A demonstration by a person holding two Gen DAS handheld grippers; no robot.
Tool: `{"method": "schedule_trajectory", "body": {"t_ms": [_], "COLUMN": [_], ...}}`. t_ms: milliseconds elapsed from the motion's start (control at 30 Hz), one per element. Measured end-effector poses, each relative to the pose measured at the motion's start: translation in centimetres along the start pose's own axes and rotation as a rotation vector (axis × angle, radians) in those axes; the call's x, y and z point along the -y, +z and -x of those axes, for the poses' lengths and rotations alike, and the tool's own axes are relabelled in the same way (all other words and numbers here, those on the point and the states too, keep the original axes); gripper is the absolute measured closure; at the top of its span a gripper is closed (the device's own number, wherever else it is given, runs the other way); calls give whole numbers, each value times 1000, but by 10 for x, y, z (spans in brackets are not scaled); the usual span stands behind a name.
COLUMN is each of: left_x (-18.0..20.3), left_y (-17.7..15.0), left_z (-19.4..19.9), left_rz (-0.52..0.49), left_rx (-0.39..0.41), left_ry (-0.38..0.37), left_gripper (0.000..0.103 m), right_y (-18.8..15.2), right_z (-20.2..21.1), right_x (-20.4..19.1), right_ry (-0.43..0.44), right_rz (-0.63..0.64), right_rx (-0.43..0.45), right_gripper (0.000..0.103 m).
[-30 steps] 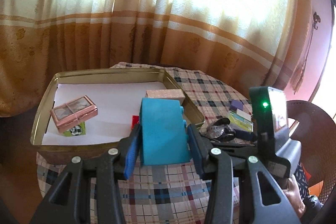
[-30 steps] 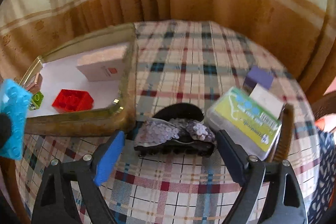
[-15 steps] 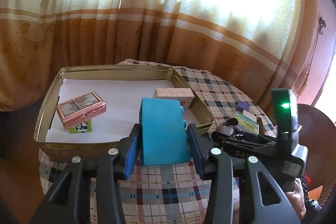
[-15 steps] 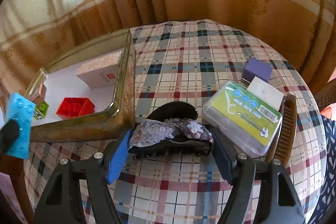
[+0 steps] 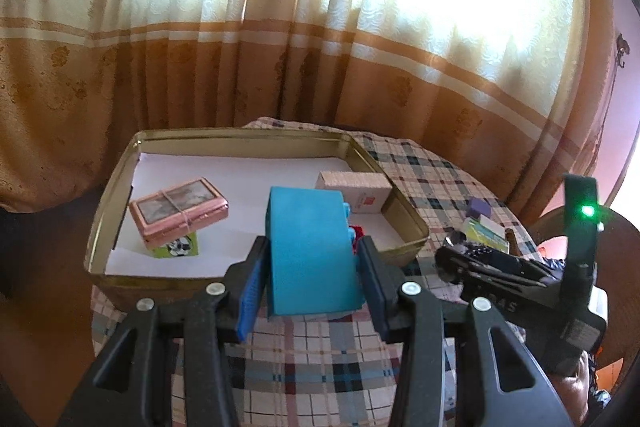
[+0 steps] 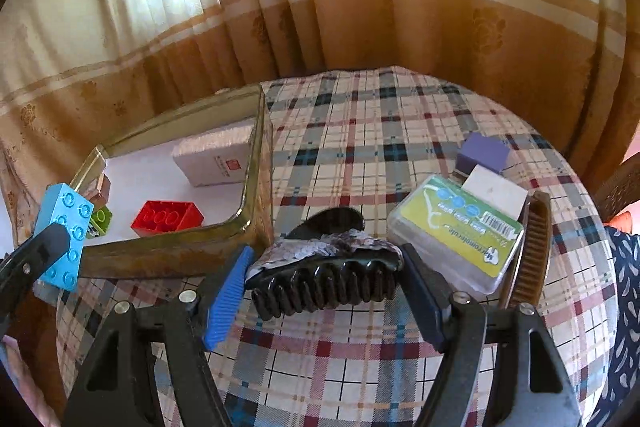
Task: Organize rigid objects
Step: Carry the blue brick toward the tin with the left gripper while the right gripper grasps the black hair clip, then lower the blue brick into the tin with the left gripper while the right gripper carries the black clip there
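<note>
Two tongs work over a round surface (image 6: 360, 147) covered with a checked cloth. On its left side sits a large golden tin tray (image 5: 404, 223) lined with white paper. Inside the tray, a beige box (image 5: 352, 187) lies at the far right corner, a pink case (image 5: 178, 209) rests on a green cube (image 5: 178, 247) at the left, and a red brick (image 6: 166, 217) lies near the front wall. On the right part of the surface, a clear plastic case (image 6: 456, 231) with a green label lies beside a brown comb (image 6: 528, 259), with a white block (image 6: 496, 193) and a purple block (image 6: 484, 153) behind them. The left tongs (image 5: 310, 263) are narrow and hold a blue brick (image 5: 310, 247) just in front of the tray's near wall. The right tongs (image 6: 326, 287) grip a dark hair clip (image 6: 324, 275) with sequins, close to the tray's right corner.
</note>
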State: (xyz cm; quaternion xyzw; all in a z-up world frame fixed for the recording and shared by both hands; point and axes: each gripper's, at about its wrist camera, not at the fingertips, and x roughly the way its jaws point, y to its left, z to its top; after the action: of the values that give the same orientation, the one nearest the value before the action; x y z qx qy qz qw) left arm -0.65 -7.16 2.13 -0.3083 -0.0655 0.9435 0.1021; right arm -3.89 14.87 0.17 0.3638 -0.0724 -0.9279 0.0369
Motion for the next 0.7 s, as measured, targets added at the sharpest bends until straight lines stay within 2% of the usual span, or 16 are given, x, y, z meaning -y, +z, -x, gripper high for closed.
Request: {"method": "schedule_trajectory", "body": {"t_ms": [300, 533, 700], "left_x": [-9, -16, -22], "left_y": [7, 10, 18], "left_z": [0, -2, -2], "left_rz": [-2, 4, -5], "left_rx": [31, 26, 46], "left_ry": [31, 53, 77], "left_gripper": [59, 59, 59], "right_y": [-1, 1, 9], "right_z": [22, 28, 32], "right_x": [-2, -8, -26], "right_ry": [-50, -59, -13], "right_rz": [11, 42, 38], "right_rx": [119, 157, 175], "right_gripper": [28, 28, 28]}}
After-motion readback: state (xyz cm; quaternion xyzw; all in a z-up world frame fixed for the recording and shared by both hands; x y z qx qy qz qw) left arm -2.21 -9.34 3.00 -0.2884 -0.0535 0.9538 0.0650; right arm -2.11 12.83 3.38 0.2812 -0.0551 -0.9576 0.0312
